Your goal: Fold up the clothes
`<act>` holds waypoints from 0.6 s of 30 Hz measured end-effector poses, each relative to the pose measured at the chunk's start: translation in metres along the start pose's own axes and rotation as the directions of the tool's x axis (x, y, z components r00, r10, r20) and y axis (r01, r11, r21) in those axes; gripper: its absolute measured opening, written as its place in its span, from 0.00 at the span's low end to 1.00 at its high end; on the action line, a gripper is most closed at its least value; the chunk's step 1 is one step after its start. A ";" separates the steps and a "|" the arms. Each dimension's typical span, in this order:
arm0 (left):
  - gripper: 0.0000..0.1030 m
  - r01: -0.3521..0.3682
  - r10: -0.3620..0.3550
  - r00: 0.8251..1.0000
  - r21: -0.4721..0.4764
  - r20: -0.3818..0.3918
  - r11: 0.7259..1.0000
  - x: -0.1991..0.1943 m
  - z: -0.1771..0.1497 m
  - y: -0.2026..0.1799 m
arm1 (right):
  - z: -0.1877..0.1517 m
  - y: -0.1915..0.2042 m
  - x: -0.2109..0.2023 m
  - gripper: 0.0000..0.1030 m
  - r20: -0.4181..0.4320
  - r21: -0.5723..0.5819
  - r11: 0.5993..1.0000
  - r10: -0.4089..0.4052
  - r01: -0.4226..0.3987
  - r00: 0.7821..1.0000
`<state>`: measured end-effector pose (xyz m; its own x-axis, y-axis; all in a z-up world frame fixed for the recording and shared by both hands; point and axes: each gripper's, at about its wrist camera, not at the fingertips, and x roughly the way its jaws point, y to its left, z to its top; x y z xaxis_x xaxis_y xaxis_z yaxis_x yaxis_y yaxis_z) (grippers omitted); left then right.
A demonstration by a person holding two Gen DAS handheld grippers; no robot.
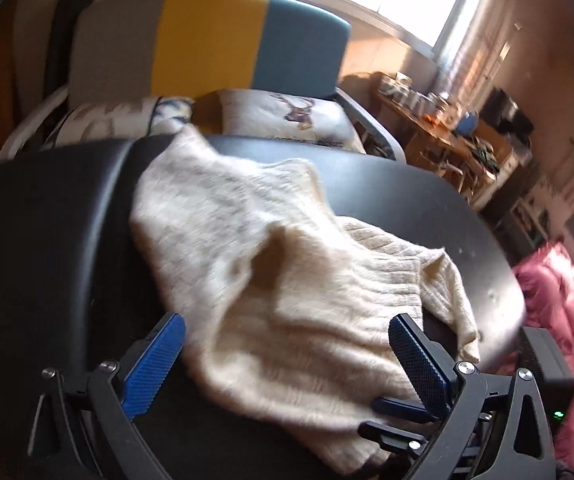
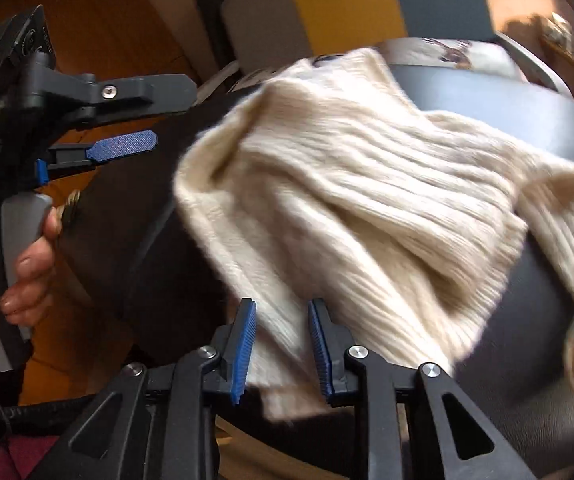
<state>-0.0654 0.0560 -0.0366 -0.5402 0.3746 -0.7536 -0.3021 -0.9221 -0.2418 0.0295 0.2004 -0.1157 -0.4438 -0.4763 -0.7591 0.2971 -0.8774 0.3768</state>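
Left wrist view shows a cream knit sweater [image 1: 287, 280] lying crumpled on a dark round table [image 1: 55, 240], its ribbed hem toward the right and one loose end trailing off near the table's right edge. The left gripper [image 1: 287, 360] hangs over the near part of the sweater with its jaws spread wide, one blue pad on each side of the cloth and neither pinching it. In front of its right finger the tips of the right gripper [image 1: 399, 416] show, lying against the near edge of the sweater. Behind the table stands a chair [image 1: 215, 40] with grey, yellow and blue panels and a cushion [image 1: 287, 120] on its seat; a pink blanket [image 1: 559, 320] lies at far right. Right wrist view shows the right gripper [image 2: 283, 344] with its jaws narrow, a fold of the sweater [image 2: 359, 208] passing between the blue pads; whether they clamp it I cannot tell. At left a hand [image 2: 27, 272] grips the handle of the left gripper [image 2: 139, 120], whose jaws stand apart above the table [image 2: 527, 320].
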 end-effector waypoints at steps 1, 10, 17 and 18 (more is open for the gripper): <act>0.99 -0.002 0.002 1.000 0.019 -0.008 1.000 0.007 0.004 -0.009 | -0.003 -0.008 -0.006 0.26 0.012 0.025 1.000 -0.013 0.012 1.000; 1.00 -0.104 0.108 0.994 0.182 -0.010 0.978 0.045 0.017 -0.068 | 0.002 -0.087 -0.053 0.31 0.135 0.224 0.965 -0.171 0.138 0.976; 0.99 -0.175 0.177 0.984 0.259 0.014 0.950 0.056 0.014 -0.076 | 0.043 -0.160 -0.069 0.32 0.208 0.409 0.901 -0.245 0.144 0.947; 1.00 -0.178 0.182 0.983 0.262 0.009 0.948 0.058 0.014 -0.076 | 0.047 -0.167 -0.072 0.32 0.221 0.421 0.896 -0.253 0.142 0.942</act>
<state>-0.0847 0.1488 -0.0539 -0.5934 0.2012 -0.7794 -0.3962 -0.9159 0.0652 -0.0278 0.3780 -0.0992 -0.6797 -0.2395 -0.6933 -0.1533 -0.8780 0.4535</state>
